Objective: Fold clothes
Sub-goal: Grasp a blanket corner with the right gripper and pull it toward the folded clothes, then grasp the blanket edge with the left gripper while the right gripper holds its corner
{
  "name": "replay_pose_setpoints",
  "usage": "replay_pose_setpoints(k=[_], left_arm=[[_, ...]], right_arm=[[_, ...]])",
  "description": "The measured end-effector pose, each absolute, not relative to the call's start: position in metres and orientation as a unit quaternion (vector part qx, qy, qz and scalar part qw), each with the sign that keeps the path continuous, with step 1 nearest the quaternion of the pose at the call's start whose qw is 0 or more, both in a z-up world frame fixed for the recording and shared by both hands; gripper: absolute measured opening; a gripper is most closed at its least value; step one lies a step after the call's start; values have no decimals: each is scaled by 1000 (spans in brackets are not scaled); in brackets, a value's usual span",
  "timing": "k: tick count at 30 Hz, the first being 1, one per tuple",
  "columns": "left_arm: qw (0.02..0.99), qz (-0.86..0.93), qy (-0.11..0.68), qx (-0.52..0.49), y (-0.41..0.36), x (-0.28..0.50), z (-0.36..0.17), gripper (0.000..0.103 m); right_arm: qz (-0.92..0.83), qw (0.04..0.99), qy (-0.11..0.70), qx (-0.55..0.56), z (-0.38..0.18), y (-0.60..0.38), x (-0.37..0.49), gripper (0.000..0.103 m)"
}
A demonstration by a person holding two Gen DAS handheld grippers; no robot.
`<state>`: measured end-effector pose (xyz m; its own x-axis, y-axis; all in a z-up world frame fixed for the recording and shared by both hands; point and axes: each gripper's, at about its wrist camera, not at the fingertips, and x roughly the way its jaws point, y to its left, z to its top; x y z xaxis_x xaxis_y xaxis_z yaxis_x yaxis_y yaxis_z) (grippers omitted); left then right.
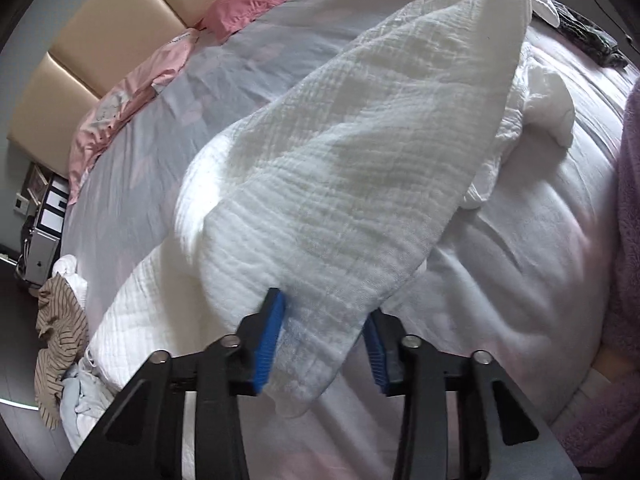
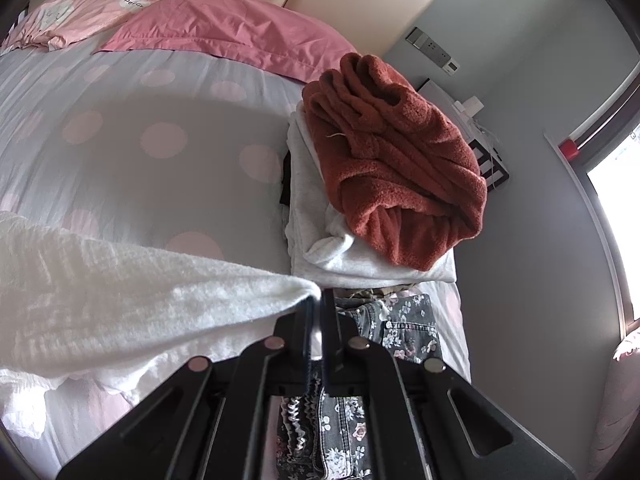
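A white crinkled muslin cloth stretches in the air above the bed, from the far right down to my left gripper. Its near end is bunched between the blue pads, which press on both sides, and a corner hangs below them. More white fabric lies spread on the bed underneath. In the right wrist view the same cloth runs off to the left from my right gripper, whose jaws are shut on its corner.
The bed cover is grey with pink dots. Pink pillows lie by the headboard. At the bed's right edge a rust fleece tops a folded pile, with floral denim nearer. A striped garment lies at the left edge.
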<state>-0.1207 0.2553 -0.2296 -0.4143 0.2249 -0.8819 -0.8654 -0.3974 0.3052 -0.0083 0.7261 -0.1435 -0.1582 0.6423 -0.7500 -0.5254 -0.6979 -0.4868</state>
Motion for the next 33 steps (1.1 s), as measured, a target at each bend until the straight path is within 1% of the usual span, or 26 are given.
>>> replay_pose_setpoints(k=[1,2,3,6,9,14,17,21,25,27,29,33], left_arm=[[370,743,398,-391,254,-122,-226,22],[367,755,379,-389,250,-128,-218,21],[363,768,359,-387,246,-133,-209,16],[345,804,289,-389,226,-154,-181,11],[319,836,231,-381,204,-168,-149,10],[320,870,160,-340,165,-164,-76,10],[320,887,139,-303,144,-147,-30,6],[330,905,103,-249,110,-117,31,5],[332,914,95,-210,89,-92,70,5],[337,913,96,-208,85,-88,78,5],[326,914,116,-212,92,-90,70,5],[293,908,159,-255,120,-122,24,5]], right_arm=[[759,384,-63,-522,-143,723,-8,3],[760,384,-67,-521,-141,720,-6,3],[761,383,-70,-519,-139,717,-4,3],[766,381,-80,-512,-131,708,3,3],[778,377,-87,-496,-111,694,14,3],[806,379,-109,-441,-57,661,42,3],[825,382,-113,-402,-20,642,65,3],[848,390,-125,-336,29,615,101,3],[857,409,-161,-271,71,587,137,3],[858,411,-167,-260,84,580,147,3],[859,405,-165,-266,88,581,148,3],[853,383,-161,-317,55,594,120,3]])
